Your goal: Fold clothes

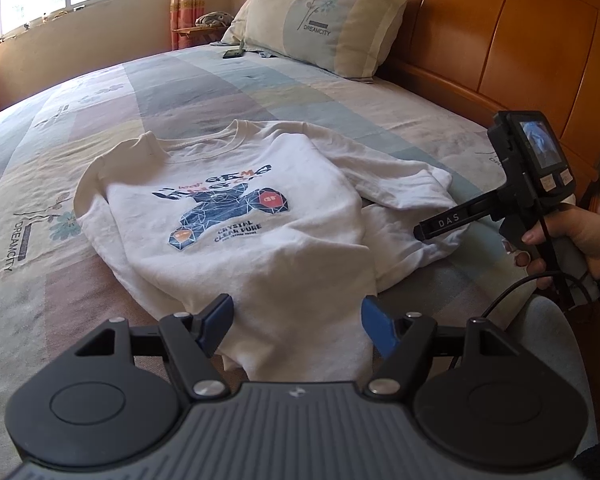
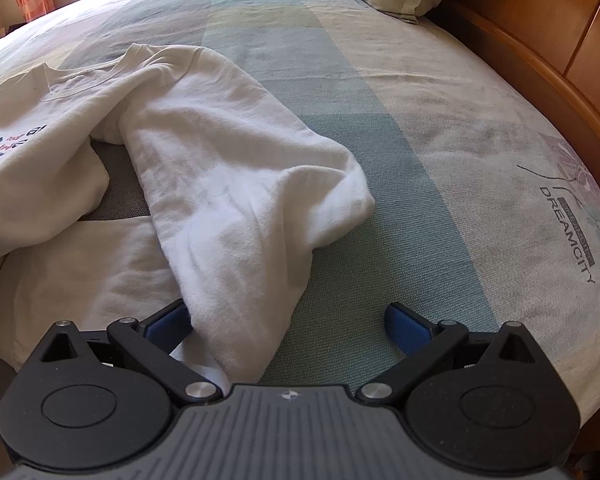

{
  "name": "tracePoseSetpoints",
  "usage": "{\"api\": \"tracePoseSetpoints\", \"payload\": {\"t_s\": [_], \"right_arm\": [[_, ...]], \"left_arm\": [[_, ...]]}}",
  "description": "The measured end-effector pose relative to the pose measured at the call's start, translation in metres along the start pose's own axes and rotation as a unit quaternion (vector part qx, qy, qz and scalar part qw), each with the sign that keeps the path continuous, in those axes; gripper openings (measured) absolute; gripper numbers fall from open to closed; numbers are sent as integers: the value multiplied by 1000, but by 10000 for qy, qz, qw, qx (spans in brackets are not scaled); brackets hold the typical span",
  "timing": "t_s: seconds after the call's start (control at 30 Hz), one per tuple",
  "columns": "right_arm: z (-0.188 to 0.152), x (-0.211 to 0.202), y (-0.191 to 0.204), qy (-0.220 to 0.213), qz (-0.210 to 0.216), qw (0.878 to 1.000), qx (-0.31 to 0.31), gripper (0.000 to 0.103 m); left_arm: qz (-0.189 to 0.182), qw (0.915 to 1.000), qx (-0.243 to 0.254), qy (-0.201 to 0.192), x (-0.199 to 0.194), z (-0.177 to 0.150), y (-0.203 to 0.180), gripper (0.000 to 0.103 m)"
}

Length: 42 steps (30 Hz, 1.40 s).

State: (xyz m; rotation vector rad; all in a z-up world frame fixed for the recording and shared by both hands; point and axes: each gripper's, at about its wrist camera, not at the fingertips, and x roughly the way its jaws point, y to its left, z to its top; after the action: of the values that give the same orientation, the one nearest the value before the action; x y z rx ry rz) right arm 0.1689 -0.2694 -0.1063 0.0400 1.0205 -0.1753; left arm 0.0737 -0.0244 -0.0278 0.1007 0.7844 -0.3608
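A white sweatshirt [image 1: 236, 220] with a blue and red print lies chest up on the bed, collar at the far end. My left gripper [image 1: 298, 320] stands open just above its near hem, blue pads wide apart and off the cloth. The right sleeve [image 2: 240, 152] is folded back and runs down between the fingers of my right gripper [image 2: 288, 326]. That gripper is open wide. Its left pad [image 2: 168, 324] sits beside the sleeve's edge and the other rests over bare sheet. In the left wrist view the right gripper [image 1: 422, 234] points at the sleeve [image 1: 396, 184].
The patterned bedsheet [image 1: 220, 92] spreads all around the sweatshirt. A pillow [image 1: 324, 16] leans on the wooden headboard [image 1: 520, 48] at the far right, with a dark phone [image 1: 233, 54] beside it. A person's hand [image 1: 572, 236] holds the right gripper's handle.
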Motion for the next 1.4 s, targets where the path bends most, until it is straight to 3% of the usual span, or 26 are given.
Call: {"api": "tracePoseSetpoints", "payload": {"t_s": [0.17,0.3,0.53,0.83,1.0,1.13,1.17,1.27,1.4], "right_arm": [[-1,-4,-2,-84,-51,9999,38,103],[-1,-15,-16,-467,-609,9968,244,103],[9,-14,-51,-540,-1024,9922,458,103],[63,-11,-93,-767,-1944,9775,281,103],[87,-11,-126,-802,-2228,9711,306,103],[103,-19,-133,-1084,-2405,9643,247,103],[104,-19,-134,-1081,-2332,9659,315,103],[97,-12,-136,-797,-1598,9824,542,103],[67,7,-142,-408,-717,9897,1173,103]], "left_arm": [[15,10000,25,-8,-1,1,1,72],[27,10000,33,-11,1,3,2,72],[12,9999,140,-27,3,8,-2,72],[75,9998,191,-38,3,12,-1,72],[123,9997,196,-14,6,14,1,72],[98,9998,194,-11,7,14,3,72],[79,9998,193,-7,8,14,2,72],[47,9997,219,25,10,13,1,72],[39,9997,237,61,12,12,-1,72]]}}
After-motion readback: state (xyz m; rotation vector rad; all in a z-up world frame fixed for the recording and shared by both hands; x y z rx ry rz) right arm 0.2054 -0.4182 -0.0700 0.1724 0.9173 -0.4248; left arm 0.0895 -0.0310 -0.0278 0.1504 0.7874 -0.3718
